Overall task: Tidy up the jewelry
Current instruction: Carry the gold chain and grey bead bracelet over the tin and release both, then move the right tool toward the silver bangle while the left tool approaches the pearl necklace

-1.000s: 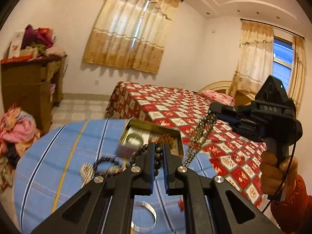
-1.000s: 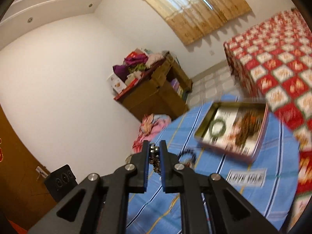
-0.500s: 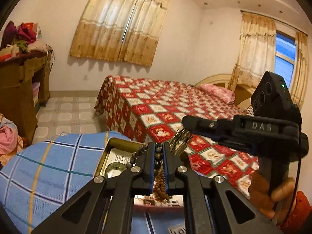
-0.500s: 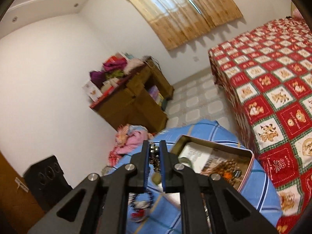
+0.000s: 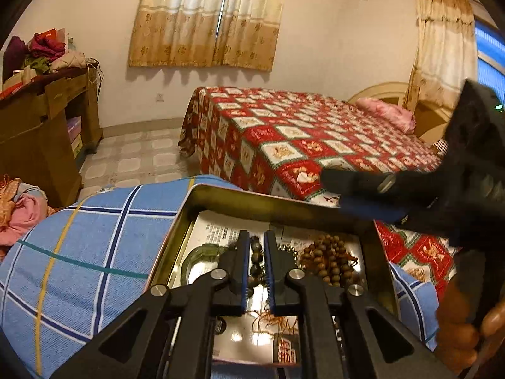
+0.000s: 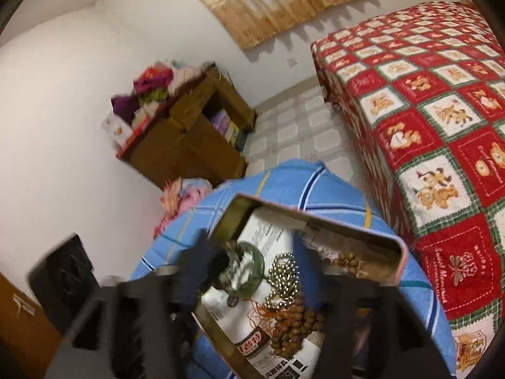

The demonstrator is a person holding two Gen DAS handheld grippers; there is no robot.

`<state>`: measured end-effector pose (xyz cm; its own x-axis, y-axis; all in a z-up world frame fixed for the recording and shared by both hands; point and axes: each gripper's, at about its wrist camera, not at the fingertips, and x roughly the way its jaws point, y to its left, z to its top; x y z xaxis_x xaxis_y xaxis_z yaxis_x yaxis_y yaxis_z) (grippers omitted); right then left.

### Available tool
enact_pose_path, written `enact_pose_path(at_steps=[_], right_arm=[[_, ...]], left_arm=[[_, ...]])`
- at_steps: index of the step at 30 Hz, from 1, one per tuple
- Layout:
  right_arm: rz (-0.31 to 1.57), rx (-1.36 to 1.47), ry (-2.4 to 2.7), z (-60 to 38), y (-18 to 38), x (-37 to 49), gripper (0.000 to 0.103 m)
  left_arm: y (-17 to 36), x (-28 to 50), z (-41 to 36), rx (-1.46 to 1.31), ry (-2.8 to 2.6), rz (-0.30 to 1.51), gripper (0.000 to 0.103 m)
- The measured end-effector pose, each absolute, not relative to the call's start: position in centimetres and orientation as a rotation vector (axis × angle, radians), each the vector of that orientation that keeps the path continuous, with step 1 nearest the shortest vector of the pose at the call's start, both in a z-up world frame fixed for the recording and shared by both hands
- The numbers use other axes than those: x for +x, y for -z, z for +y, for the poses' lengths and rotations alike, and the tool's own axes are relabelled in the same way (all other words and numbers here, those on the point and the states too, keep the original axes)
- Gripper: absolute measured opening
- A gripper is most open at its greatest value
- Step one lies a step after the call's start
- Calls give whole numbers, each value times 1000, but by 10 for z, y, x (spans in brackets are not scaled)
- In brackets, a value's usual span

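Note:
An open metal tin (image 5: 268, 199) lined with printed paper sits on the blue checked tablecloth (image 5: 94, 237). Inside lie a green bangle (image 5: 202, 252), a heap of brown wooden beads (image 5: 328, 262) and a shiny metallic bead strand (image 6: 284, 274). My left gripper (image 5: 255, 252) hangs just over the tin. Its jaws are opening, and a dark bead strand (image 5: 255, 263) sits loosely in the gap between the pads. My right gripper (image 6: 255, 252) is blurred, with its jaws opening wide over the bangle (image 6: 246, 268) and nothing between them. It also shows at the tin's far right rim as the right gripper (image 5: 334, 191).
A bed with a red patchwork quilt (image 5: 315, 132) stands just beyond the table. A wooden cabinet (image 5: 41, 120) piled with clothes is at the left wall, with a heap of cloth (image 5: 22, 208) on the floor. A black speaker (image 6: 63, 271) stands low left. A hand (image 5: 457, 331) grips the right tool.
Both grippers came forward and down over the tin. The right jaws sprang apart and the shiny strand now lies in the tin. The left jaws parted a little around the dark beads.

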<state>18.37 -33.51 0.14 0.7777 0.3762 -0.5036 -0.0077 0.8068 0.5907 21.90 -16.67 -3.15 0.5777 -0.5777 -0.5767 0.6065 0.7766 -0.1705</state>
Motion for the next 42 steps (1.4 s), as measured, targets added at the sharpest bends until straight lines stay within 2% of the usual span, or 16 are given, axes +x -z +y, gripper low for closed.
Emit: enact_pose_path(at_steps=[1,3,4,5,11,21,23,25,42], right_arm=[[637,609,-217,-339,-8,178,65],[584,623,-192,-344,-24,158,65],[563,623,-179,-345,-30,148,65],[545,613,-152,-344,-38,133,65],[513,567,-23,-316,-41,63,65],[606,547,-19,-252,-8,2,65],[620,531,-36,-240,-3,-6,70],[636,515,-58,-230,0,-9,70],[799,140,-152,-141,38,-16,72]], left_arm=[[27,217,-164,60,691,665,26],[18,209,-159,78,671,660,66],[12,202,-151,74,650,634,74],[6,194,-141,62,633,607,77],[-5,147,-80,26,469,578,78],[24,67,1,-11,266,628,78],[31,58,16,-37,233,640,78],[38,51,28,-42,195,651,78],[66,31,59,-68,144,671,78]])
